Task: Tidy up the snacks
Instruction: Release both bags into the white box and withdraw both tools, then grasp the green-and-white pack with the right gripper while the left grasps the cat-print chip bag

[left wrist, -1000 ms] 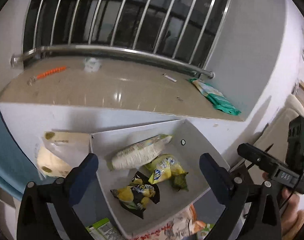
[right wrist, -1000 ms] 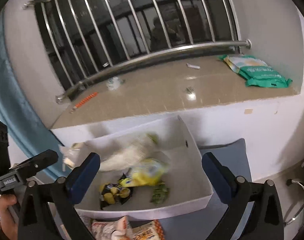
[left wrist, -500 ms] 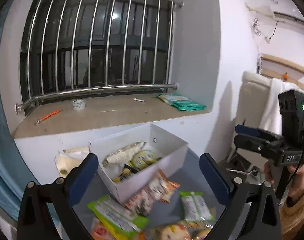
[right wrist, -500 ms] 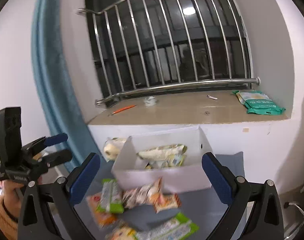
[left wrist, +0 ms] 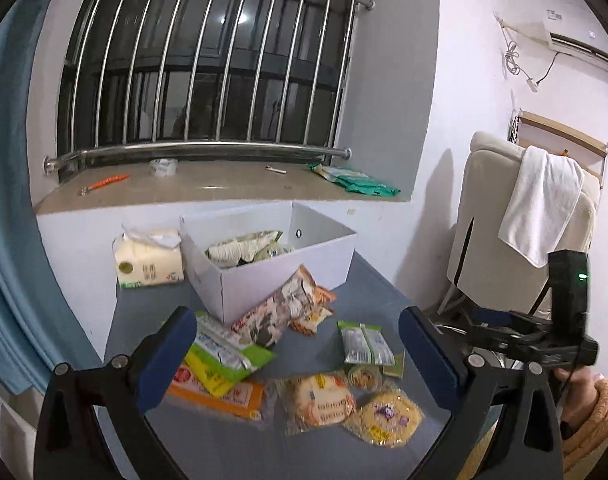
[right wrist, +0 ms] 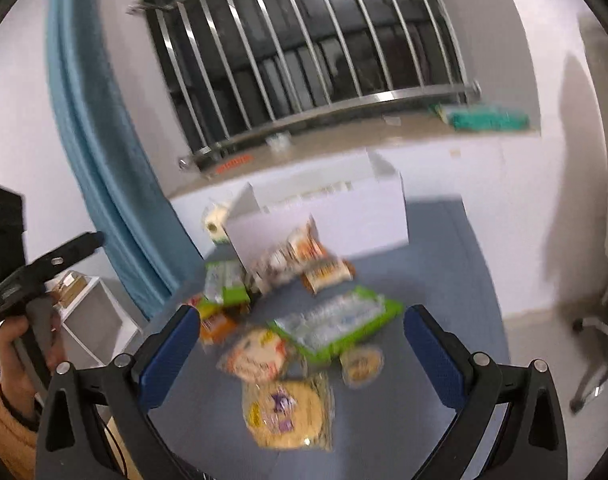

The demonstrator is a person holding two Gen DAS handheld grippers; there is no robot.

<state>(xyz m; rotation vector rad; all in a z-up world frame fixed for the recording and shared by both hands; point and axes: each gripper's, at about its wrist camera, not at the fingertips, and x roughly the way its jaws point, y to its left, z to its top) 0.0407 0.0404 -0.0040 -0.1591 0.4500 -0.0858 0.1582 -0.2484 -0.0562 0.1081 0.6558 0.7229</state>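
A white box (left wrist: 264, 280) stands at the back of the blue-grey table (left wrist: 375, 292) with a few snack packets inside. Loose snacks lie in front of it: a green-edged packet (left wrist: 224, 354), a red-and-white packet (left wrist: 280, 308) leaning on the box, a small green packet (left wrist: 363, 342) and a round yellow biscuit packet (left wrist: 387, 416). My left gripper (left wrist: 295, 316) hovers open and empty above these snacks. My right gripper (right wrist: 302, 313) is open too, above the long green packet (right wrist: 335, 322) and the yellow packet (right wrist: 286, 410). The right wrist view is blurred.
A tissue pack (left wrist: 150, 258) sits left of the box against the wall. The windowsill (left wrist: 208, 188) behind holds a green wipes pack (left wrist: 355, 180). A chair with a white towel (left wrist: 539, 208) stands right of the table. A blue curtain (right wrist: 92, 160) and a white shelf (right wrist: 92, 312) are on the left.
Both grippers have drawn back and up from over the box, so the loose snacks on the table now show. Both stayed open and empty.
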